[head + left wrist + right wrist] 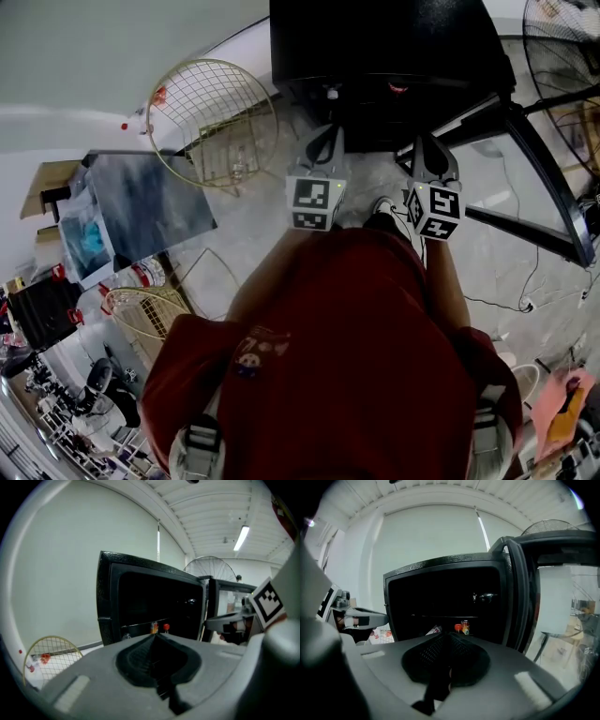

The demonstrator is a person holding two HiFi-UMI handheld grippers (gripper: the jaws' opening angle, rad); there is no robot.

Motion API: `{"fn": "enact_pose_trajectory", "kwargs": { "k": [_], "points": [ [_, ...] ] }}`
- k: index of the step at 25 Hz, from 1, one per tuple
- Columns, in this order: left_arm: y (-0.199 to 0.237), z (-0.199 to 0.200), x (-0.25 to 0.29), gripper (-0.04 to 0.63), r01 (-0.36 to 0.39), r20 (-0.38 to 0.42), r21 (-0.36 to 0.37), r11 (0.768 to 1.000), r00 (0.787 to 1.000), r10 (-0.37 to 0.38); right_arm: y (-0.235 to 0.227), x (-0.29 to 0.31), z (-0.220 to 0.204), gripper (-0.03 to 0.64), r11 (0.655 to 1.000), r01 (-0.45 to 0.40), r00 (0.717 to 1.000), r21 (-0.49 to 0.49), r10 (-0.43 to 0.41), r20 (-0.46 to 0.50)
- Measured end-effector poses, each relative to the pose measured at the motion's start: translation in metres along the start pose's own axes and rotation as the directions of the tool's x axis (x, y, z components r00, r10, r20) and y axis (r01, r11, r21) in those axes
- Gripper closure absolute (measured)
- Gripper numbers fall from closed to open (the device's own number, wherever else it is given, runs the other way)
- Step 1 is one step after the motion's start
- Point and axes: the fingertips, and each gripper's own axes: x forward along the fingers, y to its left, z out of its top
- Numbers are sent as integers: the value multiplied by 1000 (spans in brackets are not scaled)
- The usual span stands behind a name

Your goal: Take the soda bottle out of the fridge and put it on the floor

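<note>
Left gripper and right gripper, mine: jaws closed, empty. Soda bottle: upright, red cap up, on open fridge shelf beside a can, ahead of both, well apart.

The person wears a dark red short-sleeved shirt with a small pale printed figure on the front. Two light grey straps with buckles lie over the shoulders. The left gripper and the right gripper look the same: a smooth grey plastic body with black ribbed pads inside the jaws. Each one carries a white cube printed with black square markers, the left cube and the right cube.
</note>
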Motion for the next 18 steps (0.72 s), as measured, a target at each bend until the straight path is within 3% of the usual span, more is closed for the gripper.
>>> {"fn": "enact_pose_trajectory", "kwargs": {
  "k": [18],
  "points": [
    [-9,-6,11,595,-58,-14,-32,998,998,57,-15,89,-6,454,993,-100,995,-59,99,-15]
  ]
}}
